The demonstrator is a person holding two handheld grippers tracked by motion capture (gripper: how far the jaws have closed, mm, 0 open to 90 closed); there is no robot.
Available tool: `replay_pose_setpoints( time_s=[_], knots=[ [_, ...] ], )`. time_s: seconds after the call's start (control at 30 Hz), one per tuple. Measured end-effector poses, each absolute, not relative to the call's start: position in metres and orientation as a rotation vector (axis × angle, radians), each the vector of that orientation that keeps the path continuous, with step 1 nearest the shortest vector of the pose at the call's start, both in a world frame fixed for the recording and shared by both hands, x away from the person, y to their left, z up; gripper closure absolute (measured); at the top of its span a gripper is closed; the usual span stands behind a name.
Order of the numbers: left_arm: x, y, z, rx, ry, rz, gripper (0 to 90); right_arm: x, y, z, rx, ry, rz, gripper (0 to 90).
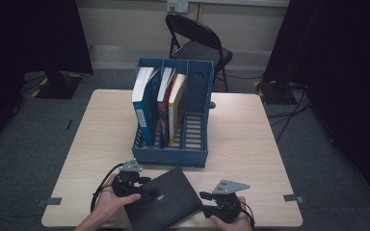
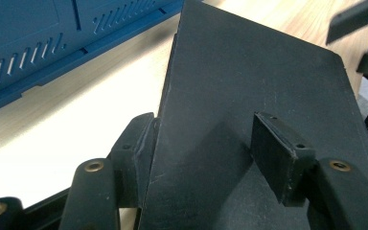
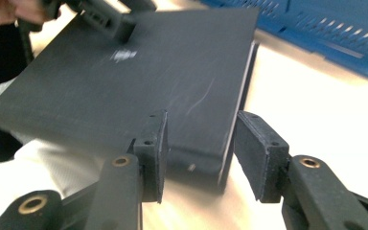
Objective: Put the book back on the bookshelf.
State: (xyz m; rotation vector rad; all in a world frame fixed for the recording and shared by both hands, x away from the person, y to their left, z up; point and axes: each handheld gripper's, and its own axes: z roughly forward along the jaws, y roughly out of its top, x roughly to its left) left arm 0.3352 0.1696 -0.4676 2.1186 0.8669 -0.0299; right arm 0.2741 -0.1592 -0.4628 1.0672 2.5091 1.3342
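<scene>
While our two hands come in low over the near table edge, the left gripper (image 1: pixel 139 188) has its jaws about half open astride the black book's (image 1: pixel 166 199) left edge, one pad against it, the other off the cover. The right gripper (image 1: pixel 211 203) stands apart around the right corner, not touching. The book's near end is cut off. Beyond it is the blue file rack (image 1: pixel 173 155).

High view: dim and underexposed, corners falling to black beside dark curtains. Both gripper views: brighter, with the pale wooden tabletop (image 3: pixel 316 105) overexposed at right. Right gripper view: motion blur on the matte black hardcover book (image 3: pixel 139 81), soft focus at upper left
</scene>
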Motion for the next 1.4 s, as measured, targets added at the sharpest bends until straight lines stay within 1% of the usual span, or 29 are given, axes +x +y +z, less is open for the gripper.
replay_pose_setpoints(
  time_s=[0.1,0.2,0.27,0.37,0.43,0.6,0.93,0.97,1.0,1.03,1.07,1.13,1.2,1.3,1.4],
  knots=[
    [0.336,0.169,-0.468,2.113,0.871,-0.036,42.3,0.269,-0.159,-0.467,1.068,2.521,1.3,55.9],
    [0.334,0.168,-0.468,2.101,0.921,-0.029,41.8,0.268,-0.156,-0.471,1.046,2.533,1.256,55.1],
    [0.332,0.166,-0.466,2.113,0.904,0.004,41.5,0.27,-0.157,-0.471,1.054,2.543,1.274,55.4],
    [0.331,0.166,-0.466,2.117,0.889,0.013,41.5,0.269,-0.156,-0.471,1.021,2.538,1.26,55.6],
    [0.328,0.168,-0.465,2.129,0.896,0.018,41.3,0.271,-0.157,-0.472,1.029,2.539,1.273,56.4],
    [0.319,0.173,-0.464,2.15,0.89,0.025,36.3,0.283,-0.156,-0.472,1.037,2.522,1.281,58.4],
    [0.312,0.178,-0.461,2.197,0.855,-0.018,37.3,0.3,-0.159,-0.471,1.054,2.506,1.25,58.3],
    [0.311,0.178,-0.462,2.189,0.856,-0.034,38.5,0.301,-0.159,-0.47,1.056,2.496,1.243,60.5],
    [0.311,0.178,-0.462,2.189,0.856,-0.034,39.3,0.303,-0.16,-0.47,1.054,2.491,1.246,69.0],
    [0.31,0.178,-0.464,2.174,0.866,-0.085,39.4,0.304,-0.16,-0.47,1.052,2.483,1.248,69.2],
    [0.309,0.176,-0.466,2.165,0.865,-0.102,39.3,0.305,-0.16,-0.469,1.064,2.468,1.236,69.2],
    [0.309,0.172,-0.466,2.171,0.864,-0.084,34.7,0.306,-0.161,-0.47,1.067,2.457,1.233,67.2],
    [0.312,0.169,-0.465,2.161,0.878,-0.058,35.0,0.306,-0.161,-0.47,1.089,2.457,1.234,66.5],
    [0.318,0.165,-0.466,2.149,0.897,-0.053,35.0,0.305,-0.161,-0.47,1.101,2.453,1.234,66.1],
    [0.323,0.162,-0.466,2.132,0.917,-0.007,34.7,0.303,-0.161,-0.471,1.111,2.464,1.251,64.7]
  ],
)
